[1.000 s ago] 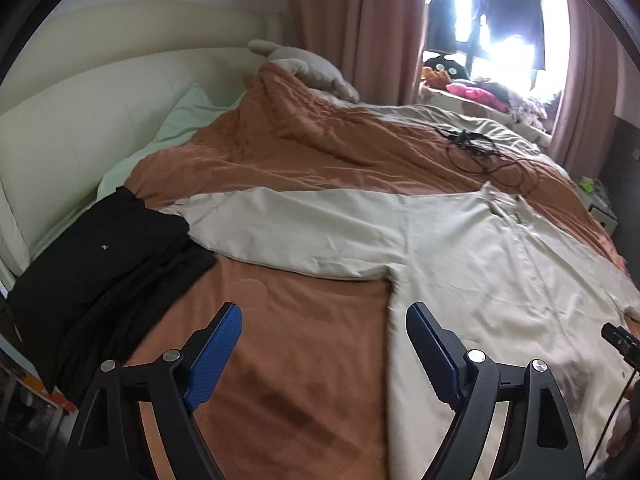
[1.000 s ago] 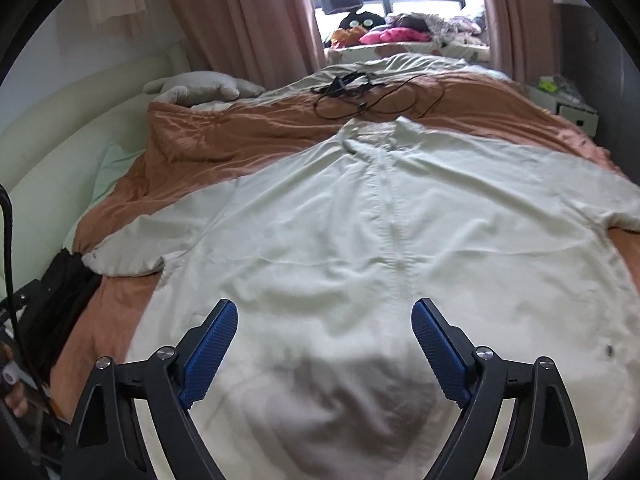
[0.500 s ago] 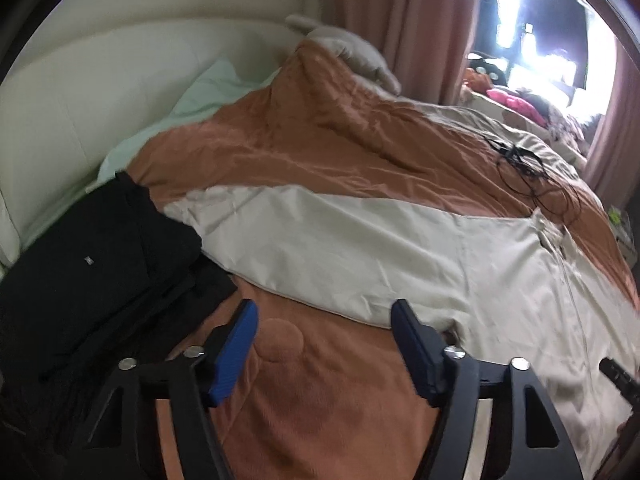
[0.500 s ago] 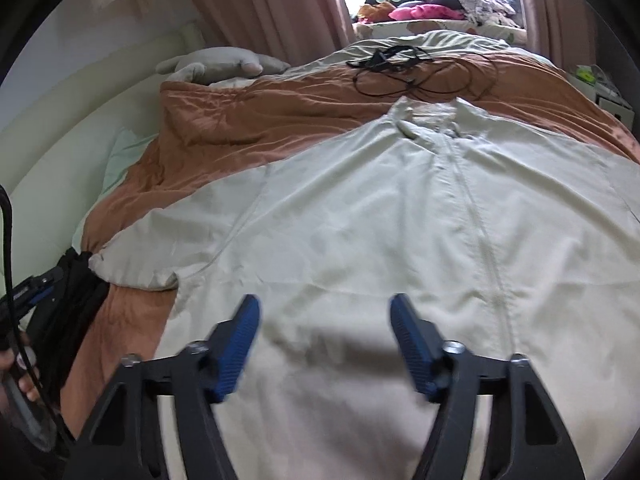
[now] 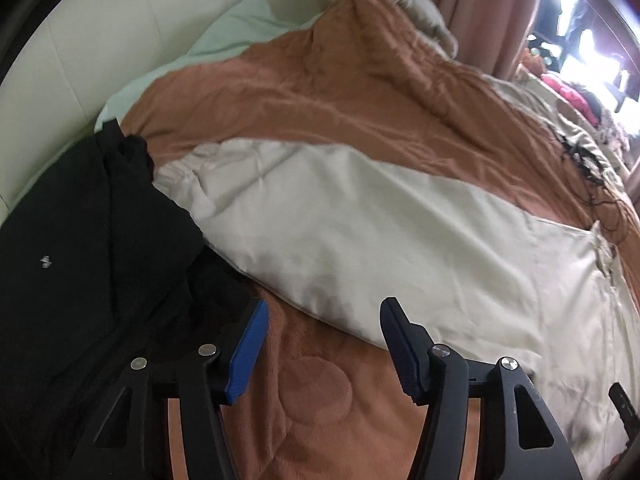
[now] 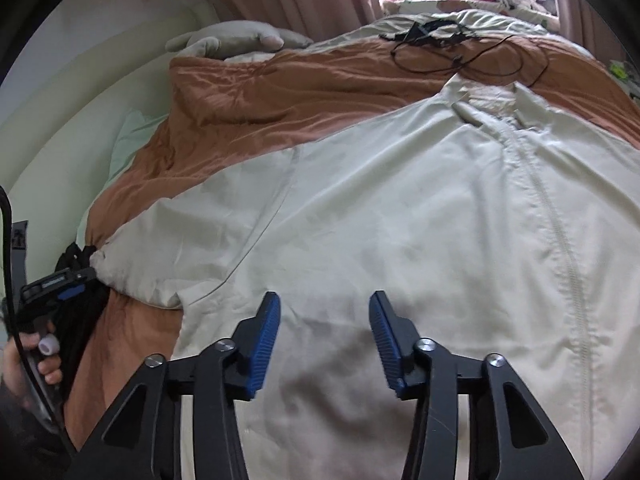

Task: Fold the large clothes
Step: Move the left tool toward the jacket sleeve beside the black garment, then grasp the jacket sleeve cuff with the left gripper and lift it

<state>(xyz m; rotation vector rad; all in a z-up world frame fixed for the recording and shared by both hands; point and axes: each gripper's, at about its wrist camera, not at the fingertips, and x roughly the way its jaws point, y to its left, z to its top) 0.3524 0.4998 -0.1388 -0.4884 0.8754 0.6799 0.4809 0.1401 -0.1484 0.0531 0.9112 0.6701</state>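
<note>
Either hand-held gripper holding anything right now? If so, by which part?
Nothing held. Left hand-held gripper is closing over the brown blanket near the cream jacket sleeve; right hand-held gripper is closing above the jacket body, no fabric pinched.

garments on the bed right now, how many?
2. Cream jacket spread flat across the brown blanket; black garment beside its left sleeve cuff, near the headboard. Others may lie out of view.

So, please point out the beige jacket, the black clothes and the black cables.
beige jacket [image 6: 400,220]: right wrist view, chest panel.
black clothes [image 5: 80,240]: left wrist view, top layer.
black cables [image 6: 460,48]: right wrist view, tangled middle.
</note>
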